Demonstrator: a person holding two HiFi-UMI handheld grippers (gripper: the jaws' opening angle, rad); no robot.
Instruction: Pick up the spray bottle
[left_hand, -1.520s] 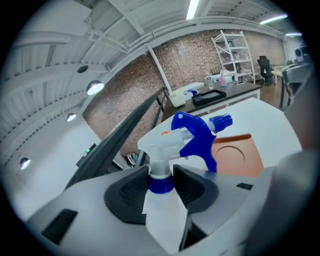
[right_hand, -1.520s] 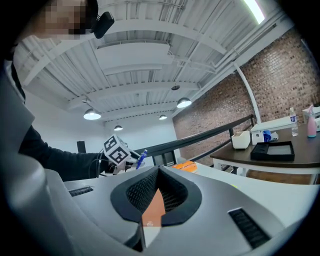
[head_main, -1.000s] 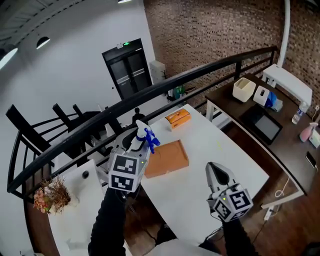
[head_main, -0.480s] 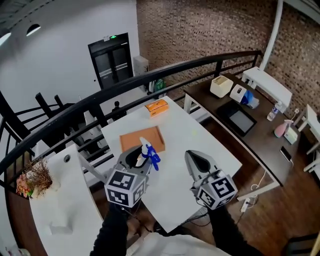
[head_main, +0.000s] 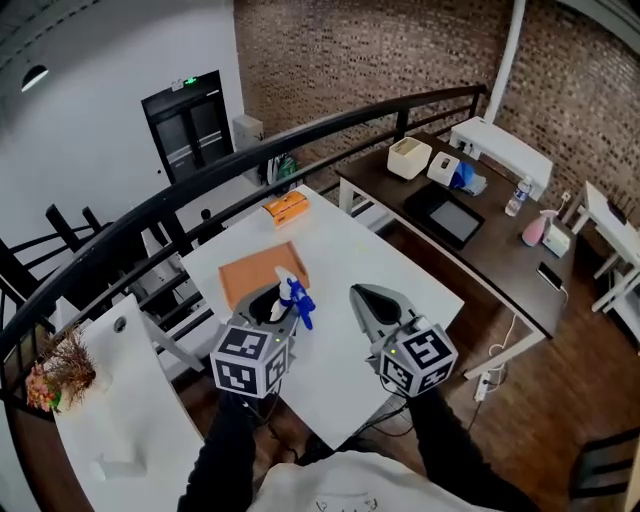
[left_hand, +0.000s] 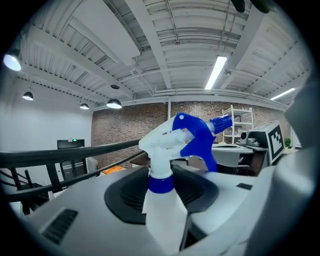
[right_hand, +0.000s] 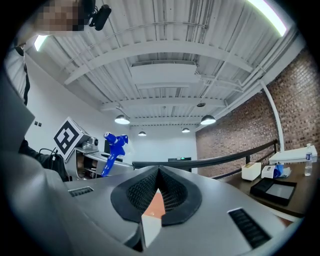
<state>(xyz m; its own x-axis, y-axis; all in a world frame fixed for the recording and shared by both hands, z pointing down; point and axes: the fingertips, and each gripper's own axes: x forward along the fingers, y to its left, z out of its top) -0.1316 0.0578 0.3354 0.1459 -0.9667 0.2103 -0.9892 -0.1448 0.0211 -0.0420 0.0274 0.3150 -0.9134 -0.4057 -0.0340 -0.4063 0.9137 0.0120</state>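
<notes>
The spray bottle (head_main: 292, 293), white with a blue trigger head, stands upright between the jaws of my left gripper (head_main: 268, 305), held in the air over the near part of the white table (head_main: 400, 290). In the left gripper view the bottle's blue collar (left_hand: 161, 183) sits between the black pads, and the left gripper (left_hand: 161, 192) is shut on the bottle's body. My right gripper (head_main: 364, 297) hovers beside it on the right, jaws together and holding nothing. In the right gripper view, that gripper (right_hand: 159, 174) is shut and the bottle's blue head (right_hand: 114, 145) shows at the left.
An orange board (head_main: 250, 272) lies on the white table, with an orange box (head_main: 286, 207) at its far edge. A black railing (head_main: 330, 125) runs behind. A dark desk (head_main: 500, 270) at the right carries a tablet (head_main: 450, 215), boxes and a pink bottle (head_main: 535, 228). Dried flowers (head_main: 60, 370) sit at left.
Both grippers have drawn back toward me and closer together over the table's near part. The bottle has stayed in the left gripper's grip. The right gripper has stayed shut.
</notes>
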